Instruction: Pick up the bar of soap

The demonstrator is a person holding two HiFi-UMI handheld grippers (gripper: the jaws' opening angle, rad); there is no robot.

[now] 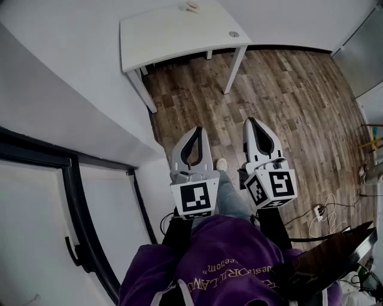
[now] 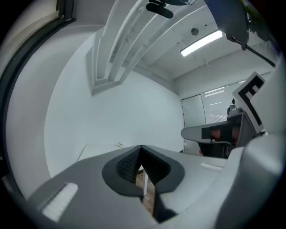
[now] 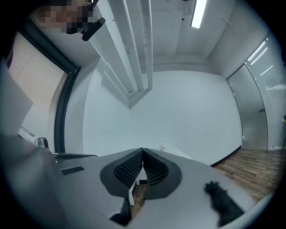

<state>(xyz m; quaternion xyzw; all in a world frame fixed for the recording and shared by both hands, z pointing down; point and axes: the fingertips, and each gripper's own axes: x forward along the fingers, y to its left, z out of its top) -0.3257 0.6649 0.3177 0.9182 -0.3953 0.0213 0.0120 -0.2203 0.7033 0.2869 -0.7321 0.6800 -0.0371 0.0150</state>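
Wide shot first: a wooden floor (image 1: 287,107) fills most of the head view, and a white table (image 1: 173,33) stands against the wall, well apart from the person in the purple top (image 1: 221,257). Nothing is in reach yet, so the pickup has not started.

Both tools are held low in front of the body, side by side, pointing forward and out toward that table. The left gripper (image 1: 196,130) has its jaws pressed together at the tips with nothing between them; only floor shows through the gap behind the pads. The right gripper (image 1: 251,121) is the same, closed tight and empty.

And the soap? A small pale lump (image 1: 191,6) sits at the table's far edge by the wall, and that is my best guess for the bar (too small here to be sure). A little round fitting (image 1: 233,34) near the right corner is not it.

Risks from here, as I read it: arriving with the jaws closed would just shove the bar toward the wall, so they need to open on the way in. A soap bar is likely slick, and a pinch near its edge could squirt it out. The reach across the tabletop is long too, and a low approach could clip the near edge.
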